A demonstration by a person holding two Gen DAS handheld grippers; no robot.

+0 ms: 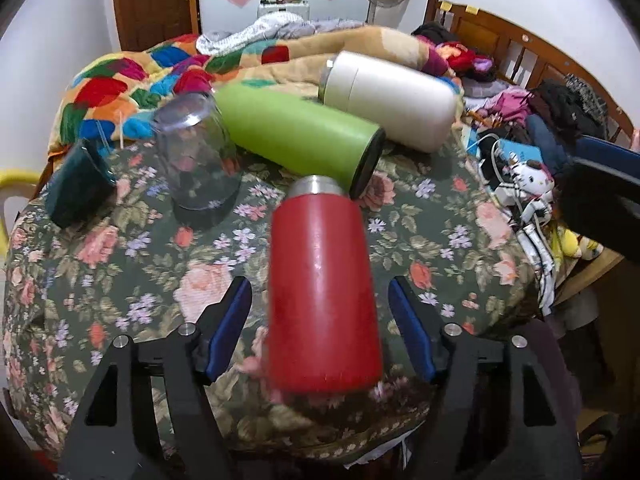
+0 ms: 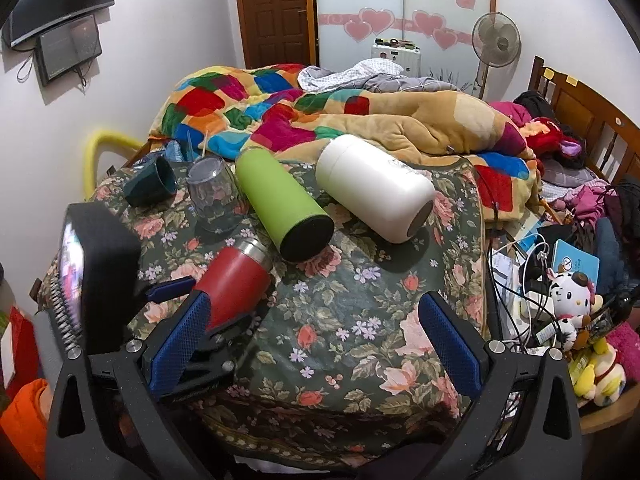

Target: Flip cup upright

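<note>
A red cup [image 1: 324, 292] with a steel rim lies on its side on the flowered tablecloth [image 1: 120, 264], rim pointing away. My left gripper [image 1: 320, 300] is open, its blue pads either side of the red cup's body with gaps. In the right wrist view the red cup [image 2: 236, 280] lies at the left between the left gripper's fingers [image 2: 172, 290]. My right gripper [image 2: 316, 320] is open and empty over bare cloth [image 2: 340, 320]. A green cup [image 1: 300, 136], a white cup [image 1: 392, 100] and a dark teal cup [image 1: 78, 184] also lie on their sides. A clear cup [image 1: 196, 156] stands upside down.
The table is small and round; its edge drops off at the right, where cables and a plush toy [image 2: 568, 300] lie. A bed with a patchwork quilt [image 2: 248, 108] stands right behind the table. A yellow chair back [image 2: 104, 140] is at the left.
</note>
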